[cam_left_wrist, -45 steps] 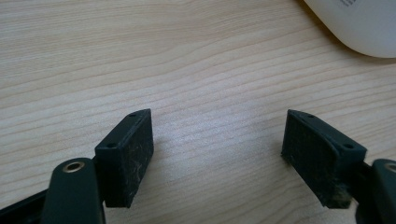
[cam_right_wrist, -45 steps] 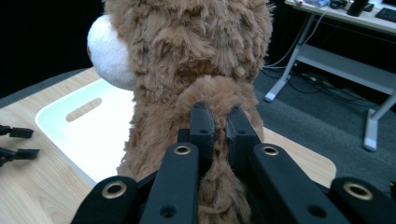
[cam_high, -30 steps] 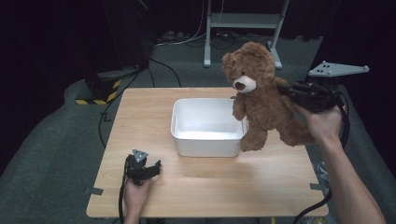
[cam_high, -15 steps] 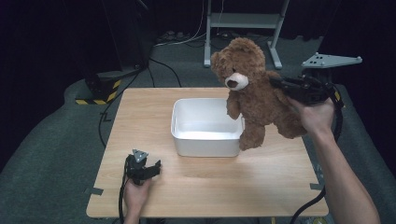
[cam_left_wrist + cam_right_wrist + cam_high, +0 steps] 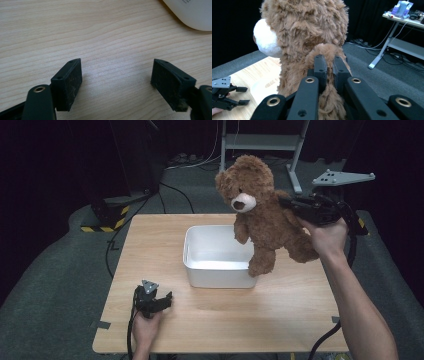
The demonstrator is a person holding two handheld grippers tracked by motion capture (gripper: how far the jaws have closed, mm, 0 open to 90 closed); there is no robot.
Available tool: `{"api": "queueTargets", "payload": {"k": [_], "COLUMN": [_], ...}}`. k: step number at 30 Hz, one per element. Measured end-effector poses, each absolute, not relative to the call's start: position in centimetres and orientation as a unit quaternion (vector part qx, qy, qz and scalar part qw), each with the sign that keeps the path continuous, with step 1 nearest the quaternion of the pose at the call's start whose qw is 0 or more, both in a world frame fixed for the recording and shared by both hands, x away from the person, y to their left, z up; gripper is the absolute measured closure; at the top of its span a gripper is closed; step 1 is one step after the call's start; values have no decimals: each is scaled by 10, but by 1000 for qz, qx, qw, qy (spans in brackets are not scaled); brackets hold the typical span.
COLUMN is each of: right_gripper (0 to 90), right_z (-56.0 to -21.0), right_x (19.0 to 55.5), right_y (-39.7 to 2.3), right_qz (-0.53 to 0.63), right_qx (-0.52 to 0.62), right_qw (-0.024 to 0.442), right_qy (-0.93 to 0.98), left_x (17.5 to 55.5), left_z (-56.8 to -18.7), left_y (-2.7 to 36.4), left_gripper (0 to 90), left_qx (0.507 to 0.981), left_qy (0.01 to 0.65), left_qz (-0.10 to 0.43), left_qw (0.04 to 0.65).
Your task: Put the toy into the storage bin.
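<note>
Wooden table (image 5: 300, 320); yellow-black striped base (image 5: 102, 220) on floor; grey metal stand (image 5: 260, 142) behind.

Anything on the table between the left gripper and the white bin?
No. In the high view only bare wood separates the left gripper from the white bin; the left gripper view shows the same bare table ahead of its open jaws.

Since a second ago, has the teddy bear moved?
Yes. The teddy bear has shifted left and up, now partly over the white tub, clamped by the right hand-held gripper.

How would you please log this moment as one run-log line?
right gripper: shut on teddy bear's arm, bear held above white tub | left gripper: open, empty, over table
</note>
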State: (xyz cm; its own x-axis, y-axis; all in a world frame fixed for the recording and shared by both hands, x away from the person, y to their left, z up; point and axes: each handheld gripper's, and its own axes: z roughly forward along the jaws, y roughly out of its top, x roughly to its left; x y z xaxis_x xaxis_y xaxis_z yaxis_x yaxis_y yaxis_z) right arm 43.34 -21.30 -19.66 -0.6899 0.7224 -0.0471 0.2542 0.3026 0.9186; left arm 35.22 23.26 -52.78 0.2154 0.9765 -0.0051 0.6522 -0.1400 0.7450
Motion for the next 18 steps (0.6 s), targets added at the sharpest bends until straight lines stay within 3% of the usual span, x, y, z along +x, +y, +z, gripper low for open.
{"api": "queueTargets", "payload": {"k": [18], "right_gripper": [849], "right_z": [-199], "right_x": [451], "right_y": [-186], "right_qz": [501], "right_qx": [315], "right_qw": [227], "right_qy": [774], "left_x": [352], "left_z": [-528], "left_y": [232], "left_gripper": [248], "left_qx": [707], "left_qy": [577], "left_qz": [253], "left_qw": [322]}}
